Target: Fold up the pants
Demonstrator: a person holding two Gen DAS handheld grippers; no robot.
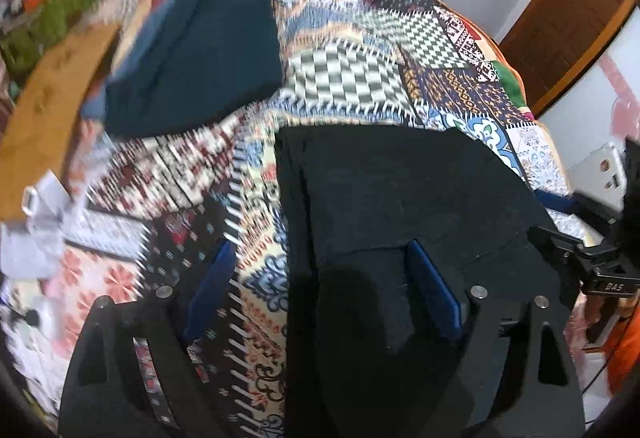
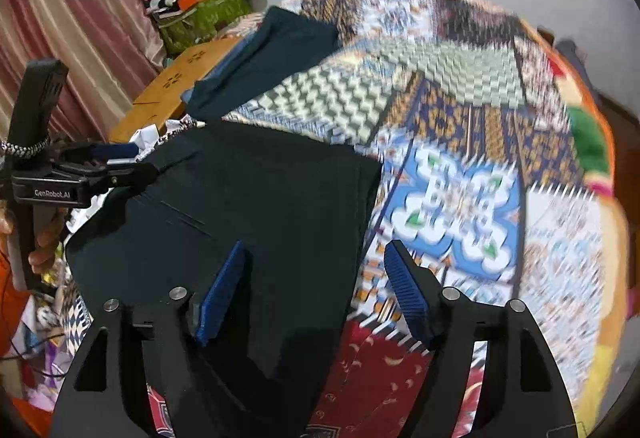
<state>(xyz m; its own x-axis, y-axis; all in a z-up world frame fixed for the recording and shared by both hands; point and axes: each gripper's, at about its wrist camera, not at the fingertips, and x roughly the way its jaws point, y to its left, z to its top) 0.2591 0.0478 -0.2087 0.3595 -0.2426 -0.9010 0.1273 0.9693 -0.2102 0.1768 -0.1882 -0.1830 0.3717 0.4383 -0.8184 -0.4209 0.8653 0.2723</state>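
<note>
Patchwork bedspread (image 1: 360, 70) is covering the bed, white wall behind, wooden board (image 1: 44, 118) at left, folded blue clothes (image 1: 192, 58) lying further back. Black pants (image 1: 400, 198) are lying flat on the spread. Left gripper (image 1: 320, 286) is hovering with fingers wide, straddling the pants' left edge. Right gripper (image 2: 316, 290) is hovering likewise, fingers wide, straddling the right edge, holding nothing.

Black pants (image 2: 248, 206) folded flat on a patchwork bedspread (image 2: 460, 166), right gripper (image 2: 314, 294) above their near right edge, jaws apart, left gripper (image 2: 96, 168) at their far left corner, teal folded garment (image 2: 276, 54) beyond them.
</note>
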